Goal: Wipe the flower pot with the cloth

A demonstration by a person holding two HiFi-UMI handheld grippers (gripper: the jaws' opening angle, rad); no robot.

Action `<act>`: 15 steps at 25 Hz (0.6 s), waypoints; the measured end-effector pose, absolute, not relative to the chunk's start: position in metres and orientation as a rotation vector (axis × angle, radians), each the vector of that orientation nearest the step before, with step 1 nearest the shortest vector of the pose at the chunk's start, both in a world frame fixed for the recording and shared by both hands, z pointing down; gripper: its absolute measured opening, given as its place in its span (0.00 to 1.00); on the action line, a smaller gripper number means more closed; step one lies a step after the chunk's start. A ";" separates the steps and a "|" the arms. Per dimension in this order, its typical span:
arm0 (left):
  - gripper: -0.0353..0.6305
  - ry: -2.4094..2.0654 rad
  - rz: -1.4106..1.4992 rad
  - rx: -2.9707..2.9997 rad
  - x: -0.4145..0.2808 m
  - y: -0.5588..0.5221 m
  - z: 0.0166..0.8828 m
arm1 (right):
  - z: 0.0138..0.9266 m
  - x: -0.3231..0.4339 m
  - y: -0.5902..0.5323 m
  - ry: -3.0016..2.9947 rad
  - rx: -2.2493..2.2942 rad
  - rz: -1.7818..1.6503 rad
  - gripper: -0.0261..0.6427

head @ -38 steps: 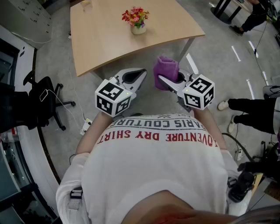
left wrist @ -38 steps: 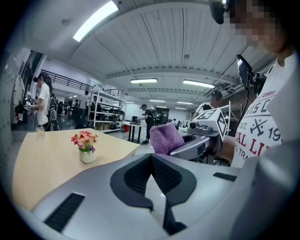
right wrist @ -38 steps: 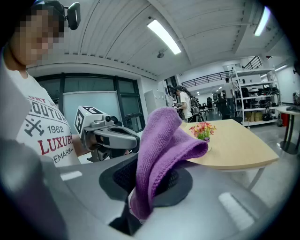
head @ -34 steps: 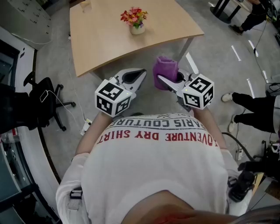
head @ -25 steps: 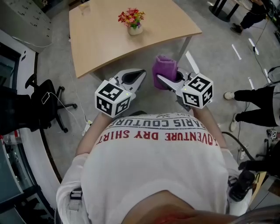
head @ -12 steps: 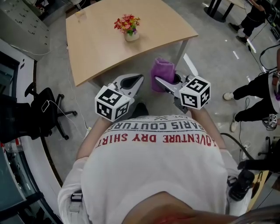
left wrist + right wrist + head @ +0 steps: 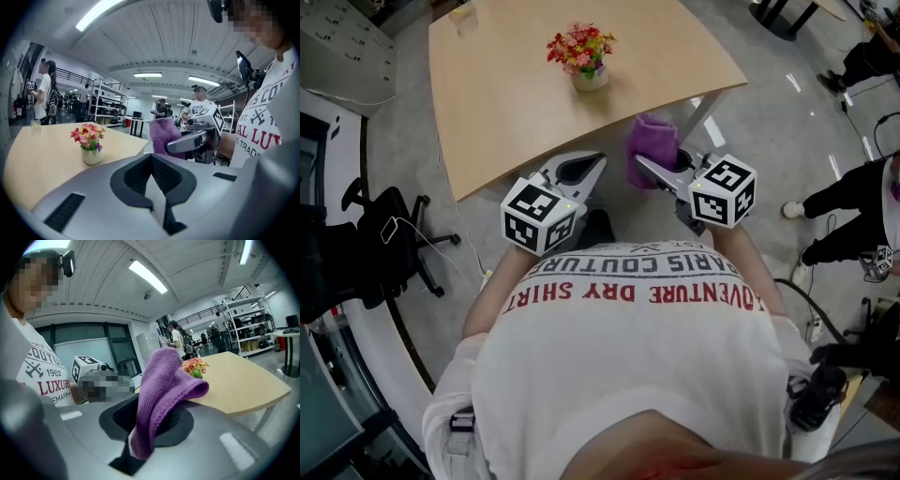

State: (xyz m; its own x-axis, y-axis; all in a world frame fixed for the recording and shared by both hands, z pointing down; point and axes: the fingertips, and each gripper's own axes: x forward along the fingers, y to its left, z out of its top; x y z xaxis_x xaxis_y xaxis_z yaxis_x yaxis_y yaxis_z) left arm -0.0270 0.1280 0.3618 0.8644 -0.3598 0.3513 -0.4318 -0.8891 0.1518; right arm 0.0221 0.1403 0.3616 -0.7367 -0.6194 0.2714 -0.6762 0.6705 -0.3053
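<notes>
The cloth (image 7: 654,145) is pinched in the right gripper (image 7: 645,167). The left gripper (image 7: 592,164) is pressed together, empty. The flower pot (image 7: 591,81), well in from the near edge of the desk (image 7: 497,112), is not yet wiped.

The flower pot (image 7: 592,81) is small and cream-white, standing upright on the pale wooden counter (image 7: 506,103) with a bunch of red, pink and yellow flowers in it. The cloth (image 7: 653,148) is purple and folded over, pinched in the right hand-held gripper (image 7: 645,165) near the counter's near edge, well apart from the pot.
</notes>
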 end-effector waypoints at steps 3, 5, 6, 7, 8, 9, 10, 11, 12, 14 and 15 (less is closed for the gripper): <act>0.06 -0.596 0.500 2.762 -0.027 0.072 0.379 | 0.376 0.028 0.086 -2.707 1.083 0.660 0.11; 0.06 -0.590 0.518 2.751 -0.027 0.032 0.383 | 0.381 0.031 0.049 -2.692 1.097 0.698 0.11; 0.06 -0.586 0.523 2.748 -0.027 0.013 0.384 | 0.382 0.032 0.032 -2.687 1.102 0.713 0.11; 0.06 -0.582 0.527 2.745 -0.028 -0.005 0.384 | 0.382 0.033 0.015 -2.682 1.107 0.724 0.11; 0.06 -0.578 0.531 2.741 -0.030 -0.021 0.384 | 0.382 0.035 -0.001 -2.677 1.112 0.733 0.11; 0.06 -0.575 0.537 2.734 -0.032 -0.036 0.386 | 0.383 0.036 -0.016 -2.670 1.120 0.741 0.11; 0.06 -0.575 0.545 2.724 -0.035 -0.050 0.389 | 0.384 0.039 -0.030 -2.664 1.132 0.748 0.11; 0.06 -0.578 0.555 2.714 -0.038 -0.064 0.393 | 0.384 0.041 -0.043 -2.659 1.145 0.754 0.11; 0.06 -0.583 0.565 2.705 -0.042 -0.076 0.396 | 0.384 0.043 -0.056 -2.658 1.158 0.758 0.11; 0.06 -0.591 0.571 2.691 -0.046 -0.096 0.398 | 0.380 0.044 -0.076 -2.657 1.168 0.758 0.11; 0.06 -0.592 0.568 2.686 -0.047 -0.103 0.397 | 0.378 0.044 -0.082 -2.655 1.166 0.753 0.11</act>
State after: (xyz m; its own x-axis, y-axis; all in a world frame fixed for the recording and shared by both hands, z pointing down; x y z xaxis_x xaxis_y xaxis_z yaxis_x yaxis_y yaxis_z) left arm -0.0468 -0.1026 0.3971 0.8340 -0.3262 0.4450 -0.4583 -0.8586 0.2296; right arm 0.0441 -0.0823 0.3785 -0.6884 -0.6495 0.3229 -0.7224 0.5733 -0.3866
